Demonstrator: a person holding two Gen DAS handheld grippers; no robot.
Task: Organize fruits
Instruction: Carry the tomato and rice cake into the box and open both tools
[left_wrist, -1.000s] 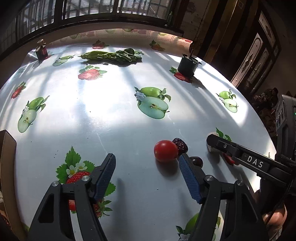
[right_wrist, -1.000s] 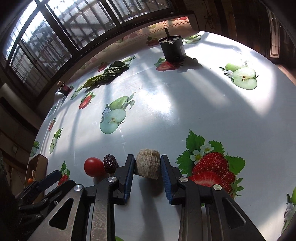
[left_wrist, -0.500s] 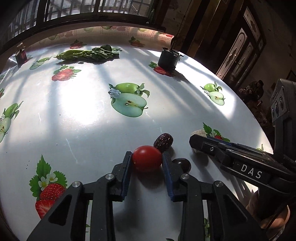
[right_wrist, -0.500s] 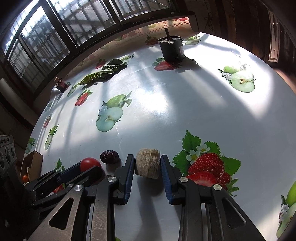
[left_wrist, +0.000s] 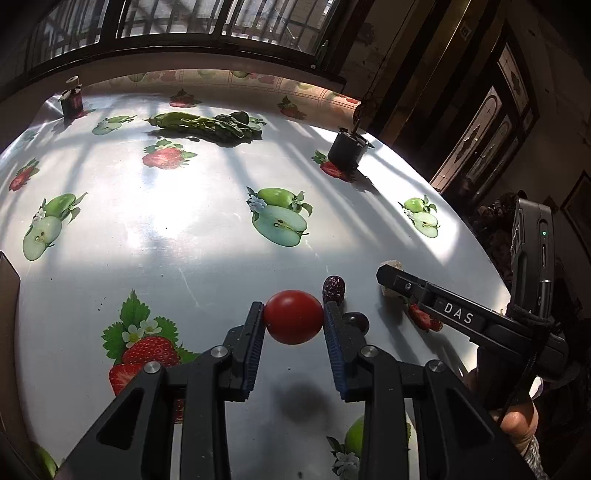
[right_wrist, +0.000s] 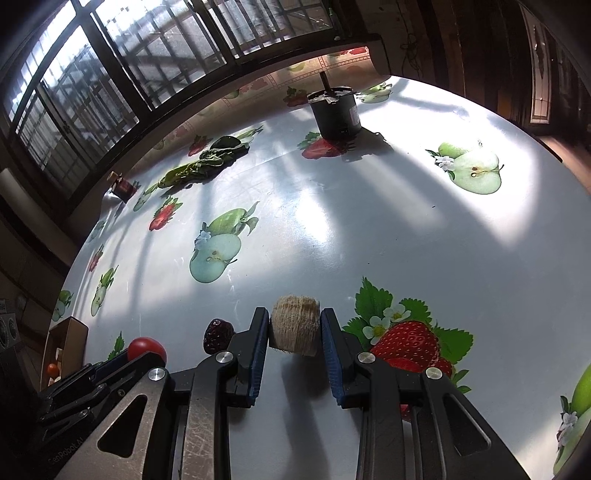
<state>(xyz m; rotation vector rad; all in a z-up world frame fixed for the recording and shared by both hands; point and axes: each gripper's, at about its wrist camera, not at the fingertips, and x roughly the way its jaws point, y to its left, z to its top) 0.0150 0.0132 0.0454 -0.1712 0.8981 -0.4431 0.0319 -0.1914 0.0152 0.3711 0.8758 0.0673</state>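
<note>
My left gripper (left_wrist: 293, 317) is shut on a red tomato (left_wrist: 293, 316), held a little above the tablecloth with its shadow below. A dark wrinkled date (left_wrist: 334, 288) lies just beyond the right pad, and a small dark round fruit (left_wrist: 357, 320) sits beside it. In the right wrist view my right gripper (right_wrist: 294, 328) is shut on a pale, ribbed, tan fruit (right_wrist: 294, 325). The date (right_wrist: 217, 335) lies to its left, and the tomato (right_wrist: 146, 349) shows behind the left gripper's fingers. The right gripper's finger (left_wrist: 436, 306) crosses the left wrist view at the right.
The round table (left_wrist: 155, 236) wears a glossy cloth printed with apples and strawberries. A bunch of leafy greens (left_wrist: 207, 123) lies at the back, a black pot (left_wrist: 347, 149) at the back right, a small jar (left_wrist: 72, 99) far left. A cardboard box (right_wrist: 62, 343) stands off the left edge.
The left gripper moved in around the tomato, closed on it, then lifted it slightly off the cloth. The right gripper stayed put, still gripping the tan fruit.
</note>
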